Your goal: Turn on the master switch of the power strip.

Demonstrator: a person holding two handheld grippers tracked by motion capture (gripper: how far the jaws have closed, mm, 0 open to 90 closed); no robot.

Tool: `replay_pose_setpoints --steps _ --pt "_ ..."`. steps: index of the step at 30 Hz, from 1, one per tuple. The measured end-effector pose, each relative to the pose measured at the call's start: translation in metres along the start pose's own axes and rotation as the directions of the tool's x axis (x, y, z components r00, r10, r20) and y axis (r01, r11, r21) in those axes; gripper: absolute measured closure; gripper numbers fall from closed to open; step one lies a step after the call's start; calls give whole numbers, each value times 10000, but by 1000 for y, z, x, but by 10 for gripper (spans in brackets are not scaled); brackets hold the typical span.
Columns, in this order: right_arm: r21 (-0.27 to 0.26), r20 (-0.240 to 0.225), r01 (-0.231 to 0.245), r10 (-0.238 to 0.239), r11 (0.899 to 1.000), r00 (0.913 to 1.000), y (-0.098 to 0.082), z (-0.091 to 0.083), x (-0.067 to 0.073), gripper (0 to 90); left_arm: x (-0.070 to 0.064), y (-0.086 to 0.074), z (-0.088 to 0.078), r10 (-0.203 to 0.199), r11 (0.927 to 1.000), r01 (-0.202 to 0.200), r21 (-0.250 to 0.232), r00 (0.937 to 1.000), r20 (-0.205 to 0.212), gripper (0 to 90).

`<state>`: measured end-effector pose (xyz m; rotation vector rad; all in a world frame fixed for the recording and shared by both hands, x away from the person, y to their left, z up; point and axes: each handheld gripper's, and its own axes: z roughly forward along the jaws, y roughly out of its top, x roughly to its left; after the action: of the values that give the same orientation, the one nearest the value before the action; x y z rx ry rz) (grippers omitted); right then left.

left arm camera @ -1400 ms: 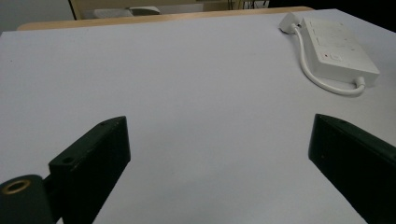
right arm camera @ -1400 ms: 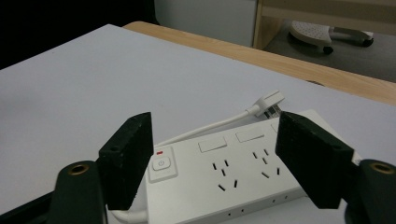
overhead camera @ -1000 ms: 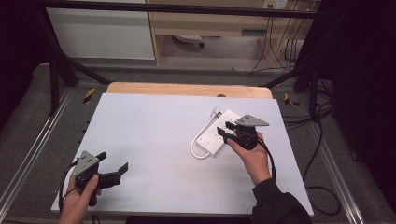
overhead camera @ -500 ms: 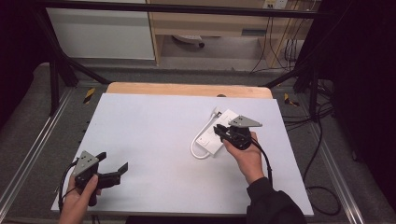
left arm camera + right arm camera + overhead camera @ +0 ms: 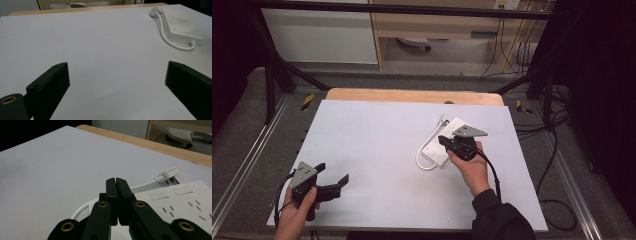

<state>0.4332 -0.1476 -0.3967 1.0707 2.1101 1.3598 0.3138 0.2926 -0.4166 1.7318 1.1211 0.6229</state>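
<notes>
A white power strip lies on the right half of the white table sheet, its white cable looping off its near end to a plug. My right gripper hovers over the strip's near part. Its jaws have just been closing and now stand shut with nothing between them. In the right gripper view its joined tips point past the strip toward the cable and plug. My left gripper rests at the front left, open and empty, facing the strip.
A wooden table edge borders the sheet at the back. Metal rails run along both sides, with black cables on the floor at right. Shelving and a white cabinet stand beyond the table.
The right gripper's jaws have come together, and the hand has edged slightly left over the power strip. The left gripper has stayed put.
</notes>
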Motion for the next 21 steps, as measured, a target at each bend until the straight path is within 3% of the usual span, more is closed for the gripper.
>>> replay_pose_setpoints --steps 21 --pt "613 -172 170 -160 9980 9997 -13 20 11 900 0 0 0 31 10000 -31 -19 10000 3 55"
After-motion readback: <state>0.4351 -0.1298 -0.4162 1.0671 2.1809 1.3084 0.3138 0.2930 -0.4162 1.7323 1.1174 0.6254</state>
